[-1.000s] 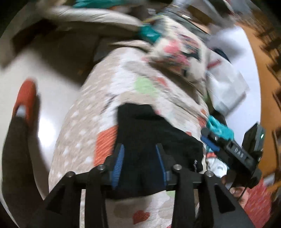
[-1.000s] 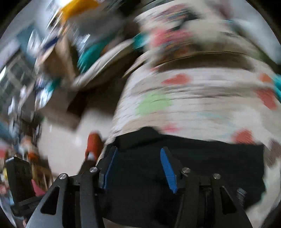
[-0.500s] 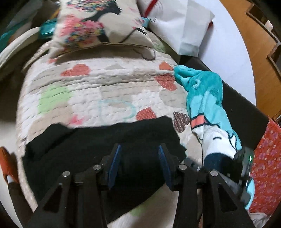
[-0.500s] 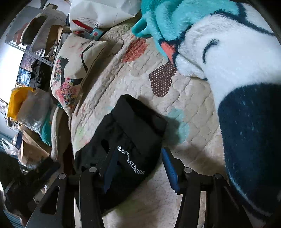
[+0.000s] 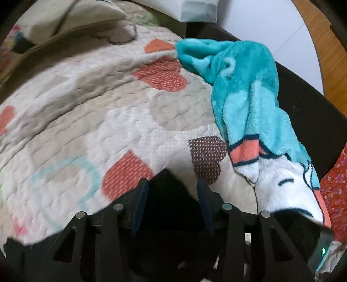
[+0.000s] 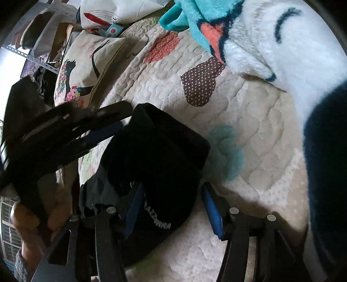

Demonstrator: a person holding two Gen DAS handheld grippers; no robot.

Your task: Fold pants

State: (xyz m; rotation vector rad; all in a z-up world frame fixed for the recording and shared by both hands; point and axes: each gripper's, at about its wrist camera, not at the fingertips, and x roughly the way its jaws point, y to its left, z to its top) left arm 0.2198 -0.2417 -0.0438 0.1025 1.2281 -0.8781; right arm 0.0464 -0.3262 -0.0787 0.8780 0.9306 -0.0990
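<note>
The black pants (image 6: 160, 151) lie as a folded bundle on the heart-patterned quilt (image 6: 249, 130), white lettering on the near end. My right gripper (image 6: 173, 208) straddles that near end. Its jaws are opening: the left pad lies against the cloth and the right pad stands clear over the quilt. My left gripper (image 6: 125, 116) comes in from the left at the bundle's far edge. In the left wrist view a corner of the pants (image 5: 169, 186) sits between the left gripper's (image 5: 171, 201) blue pads. Those jaws are opening too, and the pads do not pinch the cloth.
A teal and white fleece blanket (image 5: 245, 91) lies along the quilt's right side and fills the right wrist view (image 6: 282, 43). A printed pillow (image 6: 86, 65) and a white bag (image 6: 121, 10) sit at the far end. A person's hand (image 6: 23, 227) holds the left gripper.
The left gripper has swept across the quilt to the right. The pants, earlier spread long, now lie doubled into a short bundle. Both grippers' jaws stand wider and the right one has come down closer.
</note>
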